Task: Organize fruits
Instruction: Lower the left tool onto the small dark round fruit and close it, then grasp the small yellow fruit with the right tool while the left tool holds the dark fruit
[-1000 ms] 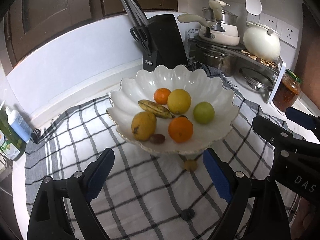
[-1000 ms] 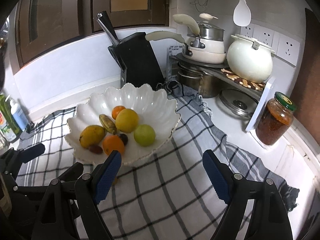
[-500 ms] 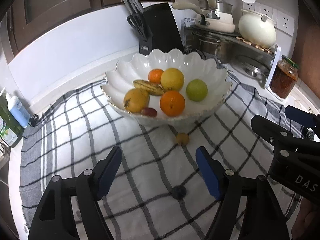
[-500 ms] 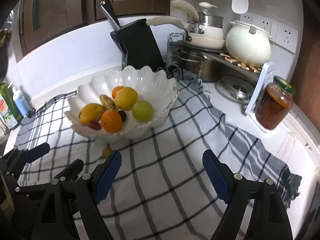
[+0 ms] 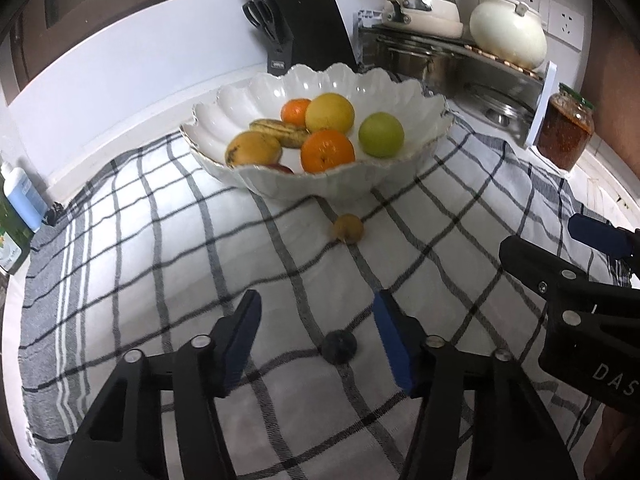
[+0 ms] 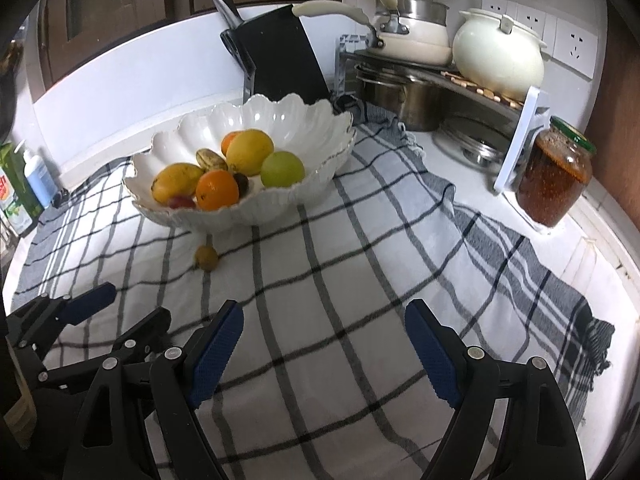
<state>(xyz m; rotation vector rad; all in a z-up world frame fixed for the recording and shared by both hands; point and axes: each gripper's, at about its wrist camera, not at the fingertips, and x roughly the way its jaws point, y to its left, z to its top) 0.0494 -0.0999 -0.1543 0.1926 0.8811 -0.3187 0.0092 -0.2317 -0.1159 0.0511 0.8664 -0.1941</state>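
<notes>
A white scalloped bowl (image 5: pixel 416 116) (image 6: pixel 192 216) on the checked cloth (image 5: pixel 160 248) holds oranges, a yellow fruit, a green fruit, a mango, a small banana and a red fruit. In front of the bowl a small tan fruit (image 5: pixel 348 229) (image 6: pixel 206 257) lies on the cloth. Nearer lies a small dark round fruit (image 5: pixel 339 346). My left gripper (image 5: pixel 318 320) hovers over the dark fruit, its jaws closing, the fruit between the blue pads but untouched. My right gripper (image 6: pixel 324 330) is open over bare cloth with nothing in it.
A black knife block (image 5: pixel 308 28) stands behind the bowl. A metal rack with pots and a white pot (image 6: pixel 498 54) is at the back right, beside a red-filled jar (image 6: pixel 554 182). Bottles (image 5: pixel 20 204) stand at the left edge of the cloth.
Both grippers have sunk toward the cloth and drawn back from the bowl. The left jaws have narrowed around the dark fruit. The right jaws kept their width.
</notes>
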